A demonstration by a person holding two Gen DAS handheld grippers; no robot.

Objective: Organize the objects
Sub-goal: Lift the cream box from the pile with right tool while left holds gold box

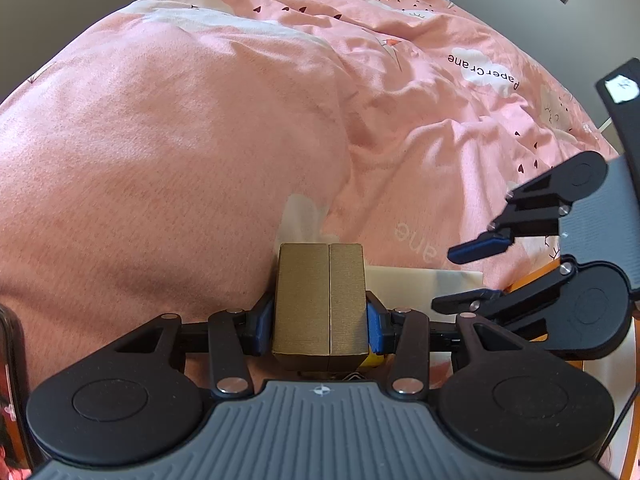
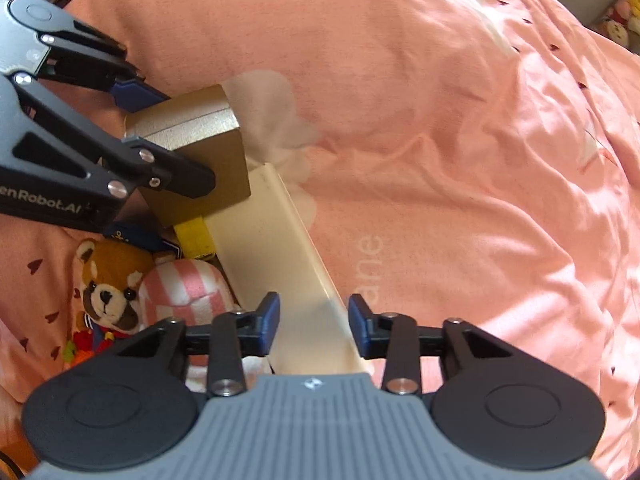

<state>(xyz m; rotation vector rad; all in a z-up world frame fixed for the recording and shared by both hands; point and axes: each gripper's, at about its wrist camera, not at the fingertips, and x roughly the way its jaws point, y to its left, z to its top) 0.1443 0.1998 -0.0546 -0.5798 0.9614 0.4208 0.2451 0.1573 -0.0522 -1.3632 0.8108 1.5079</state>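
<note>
My left gripper is shut on a gold-brown box, its blue pads pressed on both sides. The right wrist view shows the same box held by the left gripper above the end of a cream storage bin. Inside the bin lie a red panda plush, a pink striped plush and a yellow block. My right gripper is open and empty, its fingers straddling the bin's right wall. It also shows in the left wrist view at the right.
A pink quilt with hearts and cloud prints covers the bed all around the bin. A bulge of quilt rises to the left. A black chair back stands at the right edge of the left wrist view.
</note>
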